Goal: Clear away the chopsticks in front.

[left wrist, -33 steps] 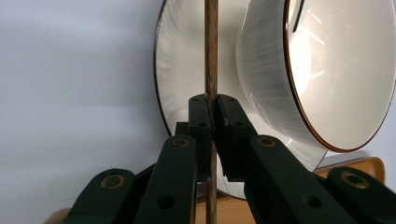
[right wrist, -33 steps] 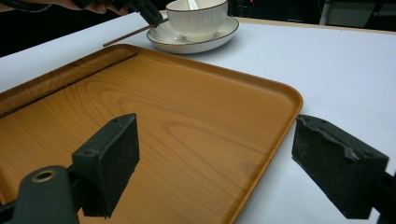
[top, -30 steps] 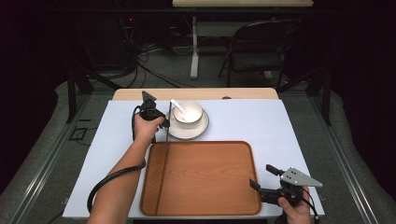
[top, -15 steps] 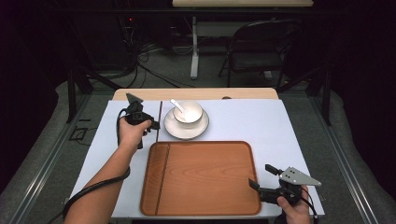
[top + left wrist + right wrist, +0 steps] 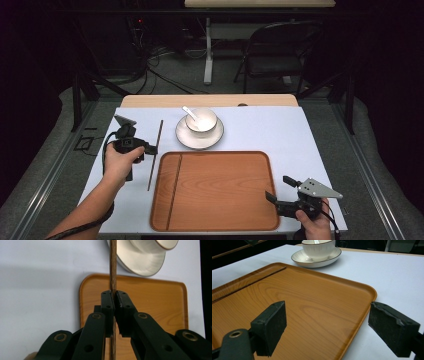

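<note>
Left gripper view: chopstick (image 5: 113,270) clamped upright between left tongs (image 5: 114,301), wooden tray (image 5: 155,302) and saucer (image 5: 140,263) beyond it. Right tongs (image 5: 327,325) gape wide, nothing between, over tray's near corner; bowl (image 5: 318,248) far ahead.

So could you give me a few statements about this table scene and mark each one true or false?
1. The left gripper is shut on a thin brown wooden chopstick. True.
2. The right gripper holds the white cup. False: its jaws stand open and empty over the orange-brown wooden tray.
3. The white ceramic cup sits on a white saucer. True.
4. A second chopstick lies on the tray's left side. True.
5. The cup and saucer are on the tray. False: they stand on the white table cover beyond it.
</note>
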Demonstrator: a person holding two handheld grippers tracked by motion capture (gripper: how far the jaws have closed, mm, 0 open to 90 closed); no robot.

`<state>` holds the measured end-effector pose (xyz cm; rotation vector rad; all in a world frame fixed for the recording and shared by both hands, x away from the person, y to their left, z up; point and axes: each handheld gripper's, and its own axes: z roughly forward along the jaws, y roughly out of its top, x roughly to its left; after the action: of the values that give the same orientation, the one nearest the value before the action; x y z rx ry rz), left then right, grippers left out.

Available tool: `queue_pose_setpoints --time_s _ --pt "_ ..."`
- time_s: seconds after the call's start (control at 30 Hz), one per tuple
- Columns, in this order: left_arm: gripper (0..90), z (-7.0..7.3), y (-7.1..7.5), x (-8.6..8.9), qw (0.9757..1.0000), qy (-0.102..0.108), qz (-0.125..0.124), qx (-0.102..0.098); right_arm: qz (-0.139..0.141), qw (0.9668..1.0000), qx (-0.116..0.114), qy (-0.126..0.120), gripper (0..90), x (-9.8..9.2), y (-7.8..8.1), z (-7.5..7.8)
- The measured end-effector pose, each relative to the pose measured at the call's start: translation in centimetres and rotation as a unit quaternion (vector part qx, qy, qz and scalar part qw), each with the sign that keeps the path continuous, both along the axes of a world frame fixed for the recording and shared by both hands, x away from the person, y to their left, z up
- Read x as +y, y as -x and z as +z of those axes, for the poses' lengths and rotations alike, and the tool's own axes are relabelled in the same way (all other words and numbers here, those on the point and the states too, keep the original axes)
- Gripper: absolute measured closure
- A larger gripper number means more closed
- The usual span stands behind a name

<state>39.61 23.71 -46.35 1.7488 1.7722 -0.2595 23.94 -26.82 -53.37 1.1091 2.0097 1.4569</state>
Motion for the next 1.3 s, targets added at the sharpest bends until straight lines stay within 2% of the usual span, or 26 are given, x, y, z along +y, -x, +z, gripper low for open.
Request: queue_pose_setpoints --time_s 0.3,0.67,1.0,1.3 --pt "84.8 -1.1 3.0 0.7 0.9998 0.019 -0.004 0.003 0.0 1.0 0.0 0.001 14.6 0.0 0.0 0.0" --pt "84.8 -3.1 5.1 0.1 0.9994 0.03 -0.013 0.012 -0.001 1.0 0.0 0.001 14.6 0.0 0.0 0.0" --pt "84.8 -4.9 5.6 -1.0 0.9988 0.032 -0.023 0.028 -0.001 1.0 -0.001 0.001 14.6 0.0 0.1 0.0" --pt "84.8 -6.3 5.6 -2.3 0.9981 0.024 -0.037 0.044 -0.001 1.0 -0.001 0.0 14.7 0.0 0.1 0.0"
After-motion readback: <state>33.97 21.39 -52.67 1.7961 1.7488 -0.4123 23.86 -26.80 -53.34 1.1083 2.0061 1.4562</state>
